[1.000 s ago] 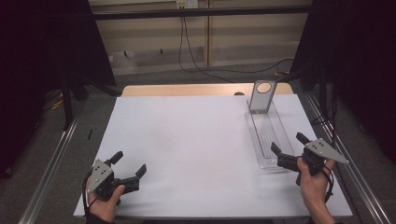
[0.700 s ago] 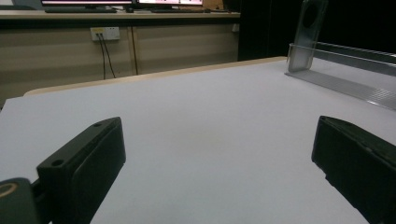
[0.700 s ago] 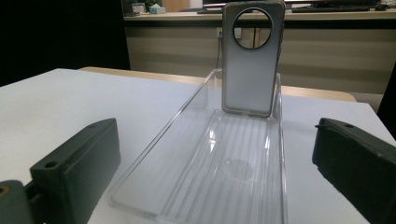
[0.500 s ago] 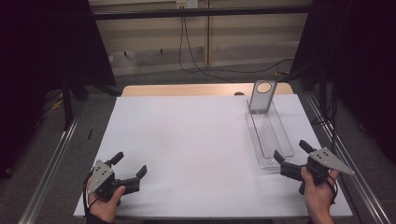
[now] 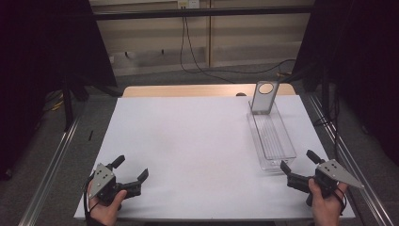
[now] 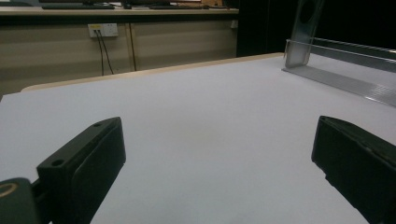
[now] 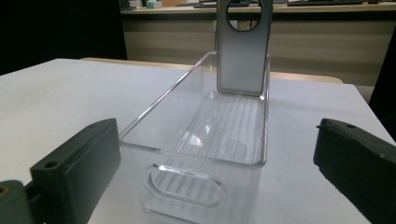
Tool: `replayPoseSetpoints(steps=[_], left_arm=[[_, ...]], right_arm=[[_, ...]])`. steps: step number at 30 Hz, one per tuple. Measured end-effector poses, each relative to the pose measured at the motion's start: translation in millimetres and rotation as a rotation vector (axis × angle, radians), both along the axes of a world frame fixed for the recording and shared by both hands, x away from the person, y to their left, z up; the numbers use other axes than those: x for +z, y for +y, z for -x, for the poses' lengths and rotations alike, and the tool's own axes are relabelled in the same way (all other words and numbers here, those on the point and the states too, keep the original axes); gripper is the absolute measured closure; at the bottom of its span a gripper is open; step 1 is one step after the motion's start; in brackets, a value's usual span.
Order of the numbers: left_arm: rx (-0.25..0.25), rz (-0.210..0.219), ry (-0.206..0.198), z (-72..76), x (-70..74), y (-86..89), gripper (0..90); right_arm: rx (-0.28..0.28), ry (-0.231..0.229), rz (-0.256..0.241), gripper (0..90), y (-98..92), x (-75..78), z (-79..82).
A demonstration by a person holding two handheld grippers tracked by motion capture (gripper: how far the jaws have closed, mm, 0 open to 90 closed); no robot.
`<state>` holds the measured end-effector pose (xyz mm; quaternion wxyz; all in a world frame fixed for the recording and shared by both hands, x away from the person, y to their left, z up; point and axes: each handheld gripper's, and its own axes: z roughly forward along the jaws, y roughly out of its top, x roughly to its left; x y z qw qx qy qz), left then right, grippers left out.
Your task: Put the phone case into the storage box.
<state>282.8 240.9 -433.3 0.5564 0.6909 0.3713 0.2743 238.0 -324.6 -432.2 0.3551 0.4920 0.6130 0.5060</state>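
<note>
While your right gripper waits, jaws spread, near the clear bin, a careless nudge could topple the phone case leaning inside.

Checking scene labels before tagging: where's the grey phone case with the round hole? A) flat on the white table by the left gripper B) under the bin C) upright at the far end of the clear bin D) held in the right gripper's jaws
C: the phone case stands upright against the far end wall of the clear bin, while the right gripper sits open and empty just short of the bin's near end.
</note>
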Motion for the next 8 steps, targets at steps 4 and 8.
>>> replayPoseSetpoints(steps=[4, 8], left_arm=[[-0.002, -0.002, -0.001, -1.1, -0.3, -0.5, 2.8], [0.004, 0.004, 0.001, -2.8, -0.4, -0.7, 2.8]], right_arm=[[-0.006, -0.008, -0.008, 0.0, -1.6, -0.2, 1.8], [0.006, -0.003, -0.003, 0.0, 0.8, -1.6, -2.2]])
